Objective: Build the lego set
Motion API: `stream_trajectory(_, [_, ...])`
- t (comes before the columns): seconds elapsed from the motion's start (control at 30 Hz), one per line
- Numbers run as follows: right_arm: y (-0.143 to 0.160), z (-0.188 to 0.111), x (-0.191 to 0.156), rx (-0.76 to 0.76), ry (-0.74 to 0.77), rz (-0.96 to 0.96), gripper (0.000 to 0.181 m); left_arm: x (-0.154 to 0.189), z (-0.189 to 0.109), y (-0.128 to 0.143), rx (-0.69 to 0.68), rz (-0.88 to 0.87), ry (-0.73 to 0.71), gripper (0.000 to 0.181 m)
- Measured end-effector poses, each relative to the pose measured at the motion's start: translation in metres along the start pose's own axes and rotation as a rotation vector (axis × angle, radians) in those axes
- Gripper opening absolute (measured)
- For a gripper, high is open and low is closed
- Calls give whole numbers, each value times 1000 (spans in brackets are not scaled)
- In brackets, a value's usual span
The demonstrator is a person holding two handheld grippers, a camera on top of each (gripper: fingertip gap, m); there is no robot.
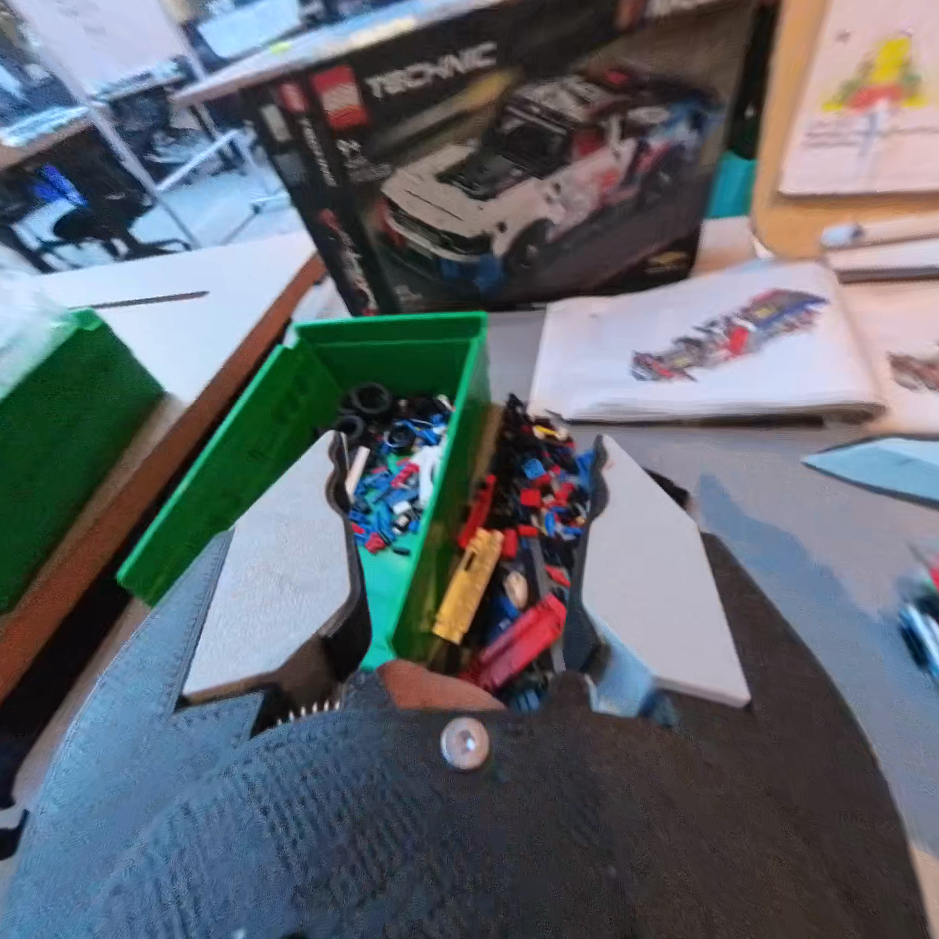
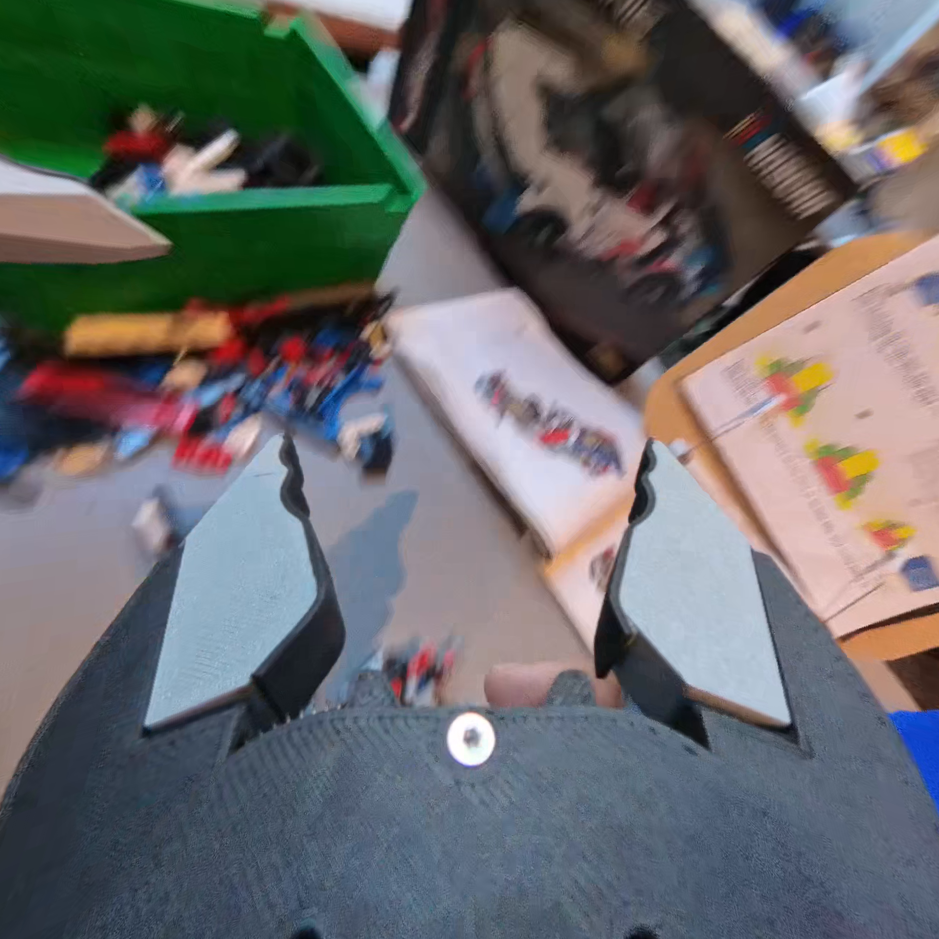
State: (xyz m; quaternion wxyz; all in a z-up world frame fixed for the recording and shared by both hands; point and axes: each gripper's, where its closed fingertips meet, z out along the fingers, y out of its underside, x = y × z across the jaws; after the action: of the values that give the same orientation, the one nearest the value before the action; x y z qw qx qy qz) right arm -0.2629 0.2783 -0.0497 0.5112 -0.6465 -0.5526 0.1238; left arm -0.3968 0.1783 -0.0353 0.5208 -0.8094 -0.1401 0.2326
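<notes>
Both the left gripper [image 1: 467, 457] and right gripper [image 2: 467, 472] gape wide and empty; loose pieces [image 1: 528, 518] at twelve o'clock could scatter if nudged, though blur hides detail.

Bare table [image 2: 442, 584] is seen ahead of R gripper [image 2: 467, 457]; way is blocked L by brick pile [image 2: 213, 386] & bin [image 2: 254, 244], R by booklet [image 2: 518, 406].

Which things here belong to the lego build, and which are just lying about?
For the build:
loose brick pile
green bin of parts
open instruction booklet
set box
small part-built piece
left claw and right claw, both open and empty

Lying about:
second green box
colour-printed sheet on a board
office chair
</notes>
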Motion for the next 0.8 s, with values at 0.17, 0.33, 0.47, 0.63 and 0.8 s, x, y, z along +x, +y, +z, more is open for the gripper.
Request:
stream_trajectory(0.17, [-59,80,32,94,279,-68,131,-69,65,-42,84,-27,-203,100])
stream_trajectory(0.33, [-74,125,36,55,277,-124,128,-81,113,-34,28,22,-244,102])
stream_trajectory(0.47, [-80,145,40,41,276,-152,128,-76,135,-29,16,15,-218,102])
stream_trajectory(0.63, [-76,148,48,37,246,-121,127,-67,145,-34,24,26,-195,102])
stream_trajectory(0.8, [-51,105,46,86,106,-109,125,-32,108,-50,98,72,-113,102])
